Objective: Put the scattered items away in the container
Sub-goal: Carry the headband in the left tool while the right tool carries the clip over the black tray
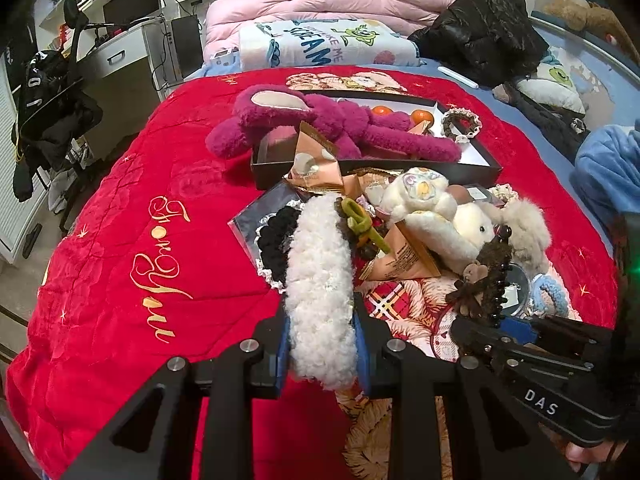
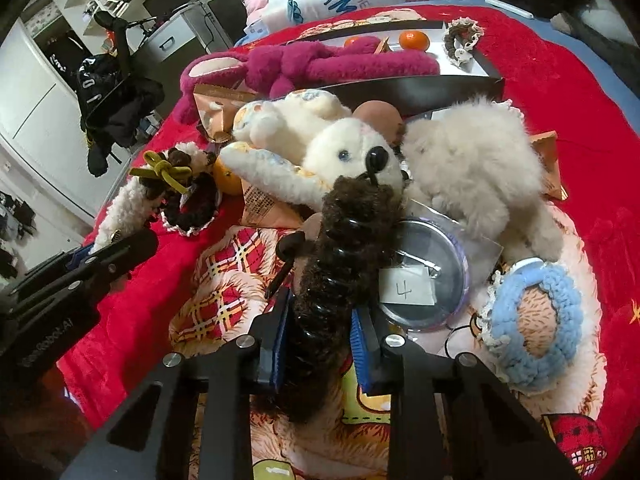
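Observation:
My left gripper (image 1: 322, 344) is shut on a white fluffy headband (image 1: 316, 272) that carries a green bow (image 1: 362, 222); it also shows in the right wrist view (image 2: 120, 210). My right gripper (image 2: 320, 334) is shut on a brown furry hair claw clip (image 2: 340, 248), which also shows in the left wrist view (image 1: 490, 276). The dark box container (image 1: 400, 170) lies beyond on the red quilt, holding a magenta plush (image 1: 320, 120), oranges (image 1: 422, 116) and a scrunchie (image 1: 460, 124). A white plush bear (image 2: 320, 148) and a beige fluffy item (image 2: 472, 160) lie in between.
A blue crochet scrunchie (image 2: 536, 316), a round mirror with a tag (image 2: 424, 276), a black lace scrunchie (image 1: 276, 240), snack packets (image 1: 316, 164) and an orange (image 2: 228, 178) lie scattered. The quilt's left edge (image 1: 80, 240) drops to the floor. Folded blankets (image 1: 320, 8) lie behind.

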The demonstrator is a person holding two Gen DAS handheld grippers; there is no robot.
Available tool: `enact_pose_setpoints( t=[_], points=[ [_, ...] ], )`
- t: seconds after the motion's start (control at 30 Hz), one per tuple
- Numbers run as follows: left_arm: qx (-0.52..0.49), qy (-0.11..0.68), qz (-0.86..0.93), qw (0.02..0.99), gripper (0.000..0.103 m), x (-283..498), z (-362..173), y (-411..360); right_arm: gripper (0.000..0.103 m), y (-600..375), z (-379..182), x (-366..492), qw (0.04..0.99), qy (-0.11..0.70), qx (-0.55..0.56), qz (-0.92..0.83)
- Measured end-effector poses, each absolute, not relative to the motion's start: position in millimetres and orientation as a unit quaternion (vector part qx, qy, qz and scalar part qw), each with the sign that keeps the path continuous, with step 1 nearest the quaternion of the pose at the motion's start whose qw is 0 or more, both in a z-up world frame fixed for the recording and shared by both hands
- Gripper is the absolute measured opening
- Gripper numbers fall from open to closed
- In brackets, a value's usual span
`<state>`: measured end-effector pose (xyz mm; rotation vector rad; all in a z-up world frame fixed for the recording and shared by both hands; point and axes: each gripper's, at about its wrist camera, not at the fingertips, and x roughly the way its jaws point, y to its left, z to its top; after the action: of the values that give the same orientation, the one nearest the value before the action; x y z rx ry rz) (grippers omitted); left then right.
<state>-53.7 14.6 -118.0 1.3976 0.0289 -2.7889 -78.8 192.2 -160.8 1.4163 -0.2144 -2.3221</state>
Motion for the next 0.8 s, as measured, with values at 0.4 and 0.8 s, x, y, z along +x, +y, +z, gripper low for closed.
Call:
enact_pose_setpoints(
  t=[0.4, 0.8],
  points=[
    [0.432, 0.004, -0.902, 0.015, 0.027, -51, -110, 14, 0.024, 191, -144, -69, 0.221, -0.084, 0.481, -0.844],
    [0.305, -0.01, -0.952, -0.001, 0.027, -19, -62, 24, 0.024, 201, -90, -48, 0.24, -0.092, 0.357, -0.898]
  ],
)
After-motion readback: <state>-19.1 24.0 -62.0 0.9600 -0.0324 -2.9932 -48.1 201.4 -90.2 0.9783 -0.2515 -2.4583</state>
